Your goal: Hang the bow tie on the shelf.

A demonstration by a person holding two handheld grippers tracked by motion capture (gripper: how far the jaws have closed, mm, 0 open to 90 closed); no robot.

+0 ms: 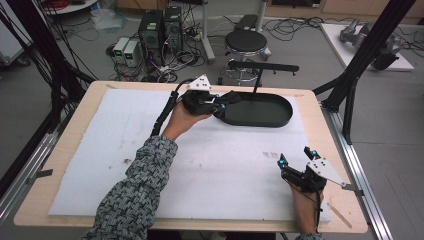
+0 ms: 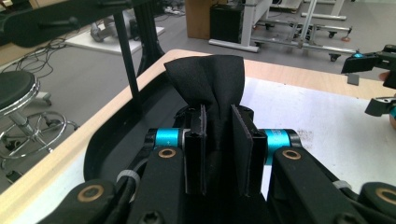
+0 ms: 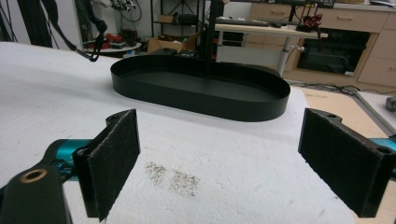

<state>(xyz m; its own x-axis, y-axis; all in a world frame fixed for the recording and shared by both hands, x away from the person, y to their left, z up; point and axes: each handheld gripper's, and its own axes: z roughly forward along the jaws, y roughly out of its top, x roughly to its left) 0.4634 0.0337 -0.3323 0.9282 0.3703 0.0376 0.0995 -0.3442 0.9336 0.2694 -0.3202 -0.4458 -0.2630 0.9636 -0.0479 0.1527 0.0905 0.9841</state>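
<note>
Your left gripper (image 1: 220, 101) sits in the upper middle of the high view, at the left end of the black oval tray (image 1: 280, 120). In the left gripper view its jaws are pressed onto a piece of black cloth (image 2: 208, 79), which rises between the pads (image 2: 195, 149) and fans out above them in soft folds. That fabric hangs over the tray's near edge (image 2: 100, 149), seen at the lower left of that frame; whether the cloth touches the tray floor you cannot tell from here, since the gripper body hides what lies below.

Your right gripper (image 1: 296, 159) is at the lower right of the high view, resting low over the white foam mat (image 1: 100, 165), well apart from the tray. Its jaws are spread wide with nothing between them: in the right gripper view the two pads (image 3: 114, 158) stand at the left and right edges of the frame, with bare foam and a small patch of dark specks (image 3: 175, 179) in the gap. The tray (image 3: 205, 105) lies beyond them across the upper middle of that view, its floor bare where visible.

The mat covers most of the wooden table (image 1: 330, 130).
</note>
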